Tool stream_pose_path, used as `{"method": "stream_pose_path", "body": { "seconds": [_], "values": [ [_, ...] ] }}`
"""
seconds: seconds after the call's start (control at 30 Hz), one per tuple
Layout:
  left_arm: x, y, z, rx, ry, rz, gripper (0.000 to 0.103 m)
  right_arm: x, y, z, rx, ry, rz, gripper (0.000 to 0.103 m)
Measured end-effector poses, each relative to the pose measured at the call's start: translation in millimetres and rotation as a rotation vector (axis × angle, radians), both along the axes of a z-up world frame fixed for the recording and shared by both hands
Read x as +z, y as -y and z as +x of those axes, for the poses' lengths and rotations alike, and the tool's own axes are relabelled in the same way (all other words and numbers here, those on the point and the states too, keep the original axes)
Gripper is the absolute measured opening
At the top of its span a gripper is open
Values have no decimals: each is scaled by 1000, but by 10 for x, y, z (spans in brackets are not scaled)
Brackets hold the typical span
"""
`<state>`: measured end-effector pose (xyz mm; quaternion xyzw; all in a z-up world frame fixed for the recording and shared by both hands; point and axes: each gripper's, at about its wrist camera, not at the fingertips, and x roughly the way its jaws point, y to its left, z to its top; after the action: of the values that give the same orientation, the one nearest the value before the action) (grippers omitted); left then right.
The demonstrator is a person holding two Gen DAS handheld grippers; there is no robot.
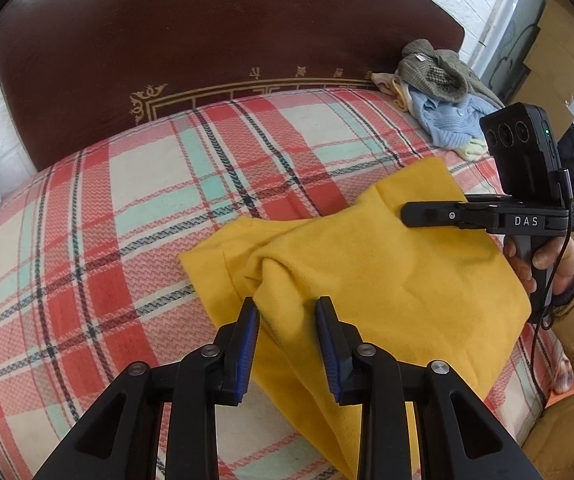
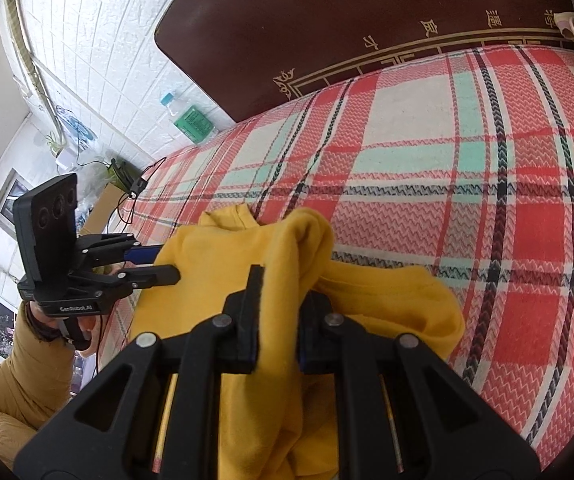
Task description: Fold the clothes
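Left gripper point(image 1: 287, 312) hovers with jaws spread over a yellow garment point(image 1: 387, 280) lying on the plaid bedspread point(image 1: 127, 208), below the dark headboard point(image 1: 207, 40). Right gripper point(image 2: 283, 292) pinches a raised fold of that garment.

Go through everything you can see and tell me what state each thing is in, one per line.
Yellow garment: partly folded, bunched, lying on the bed.
Left tool: open, fingers either side of a yellow fold.
Right tool: shut on the yellow garment, cloth lifted between the fingers.
Clothes pile: unfolded, heaped by the headboard.
Plaid blanket: spread flat.
Bottle: capped, leaning at the wall.
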<state>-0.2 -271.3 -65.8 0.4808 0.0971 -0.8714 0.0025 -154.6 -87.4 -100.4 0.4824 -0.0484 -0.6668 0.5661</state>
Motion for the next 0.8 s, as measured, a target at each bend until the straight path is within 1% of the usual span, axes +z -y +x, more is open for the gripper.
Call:
{"method": "stream_pose_path", "body": {
  "seconds": [0.07, 0.17, 0.2, 0.23, 0.3, 0.43, 0.53, 0.57, 0.6, 0.63, 0.67, 0.7, 0.8],
  "values": [
    [60, -6, 45, 17, -21, -21, 30, -12, 15, -10, -3, -1, 5, 15],
    [200, -43, 168, 37, -76, -36, 30, -64, 19, -42, -13, 13, 15, 15],
    [238, -89, 212, 20, -97, -26, 33, -83, 15, -53, -18, 18, 19, 15],
    [274, -140, 256, 1, -117, -13, 37, -101, 11, -61, -21, 24, 20, 15],
    [271, -298, 304, -73, -139, 21, 44, -134, 4, -76, -26, 35, 21, 18],
    [105, -507, 293, -137, -115, 50, 44, -135, -5, -83, -31, 33, 19, 19],
    [-52, -503, 236, -117, -92, 83, 44, -109, -25, -83, -41, 19, 33, 23],
    [-105, -499, 211, -107, -82, 85, 44, -87, -38, -76, -51, 3, 46, 35],
    [-153, -479, 197, -96, -75, 107, 44, -41, -62, -55, -65, -31, 64, 43],
    [-181, -461, 201, -87, -78, 127, 44, 28, -98, -25, -78, -78, 78, 45],
    [-193, -446, 199, -81, -82, 136, 44, 99, -140, 3, -95, -129, 94, 49],
    [-203, -432, 195, -76, -86, 144, 44, 177, -184, 36, -106, -173, 101, 49],
    [-217, -401, 208, -65, -93, 154, 44, 461, -315, 216, -89, -282, 65, 49]
  ]
}}
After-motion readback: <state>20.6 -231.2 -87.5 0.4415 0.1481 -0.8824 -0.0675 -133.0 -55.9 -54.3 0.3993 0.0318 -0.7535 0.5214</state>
